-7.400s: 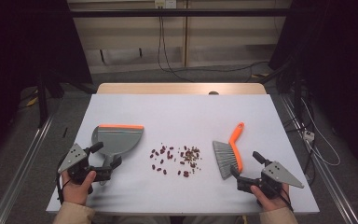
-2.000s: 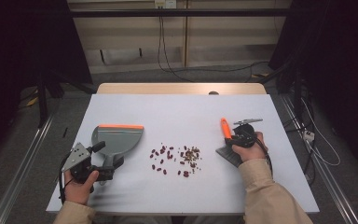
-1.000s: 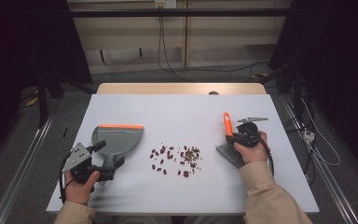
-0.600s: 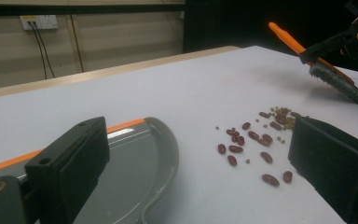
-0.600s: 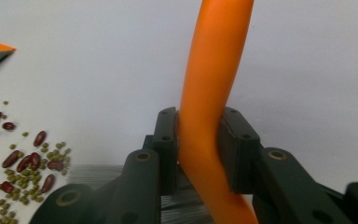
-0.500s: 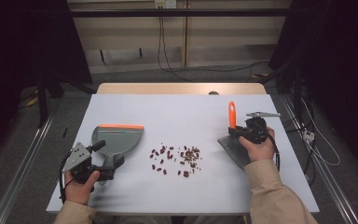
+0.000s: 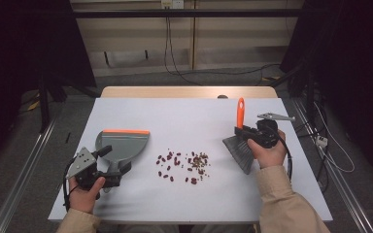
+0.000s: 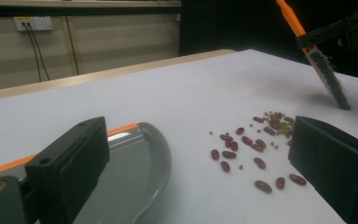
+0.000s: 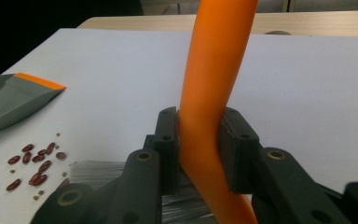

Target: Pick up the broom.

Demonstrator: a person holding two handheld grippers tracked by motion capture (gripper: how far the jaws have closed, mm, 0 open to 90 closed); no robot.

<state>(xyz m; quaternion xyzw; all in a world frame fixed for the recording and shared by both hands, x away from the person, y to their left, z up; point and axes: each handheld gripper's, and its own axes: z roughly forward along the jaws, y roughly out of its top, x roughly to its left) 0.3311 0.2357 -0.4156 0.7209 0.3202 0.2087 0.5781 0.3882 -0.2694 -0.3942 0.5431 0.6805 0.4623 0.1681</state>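
Table top [image 7: 184, 116]: plain pale grey-white, with a light wood strip at its far edge. Dustpan [image 7: 121, 148], left of frame: grey, orange front lip. Brush [image 7: 239, 141], right of frame: orange handle, grey bristles. Scattered beans [image 7: 182, 166], centre: dark red-brown mixed with small greenish-tan ones. Both grippers' jaws were black.

The high view looks forward and down from above the person's side onto the whole white surface [image 7: 189, 204], while both gripper views sit low and close — each looks across the scattered beans [image 8: 256, 149], which the high view shares too.
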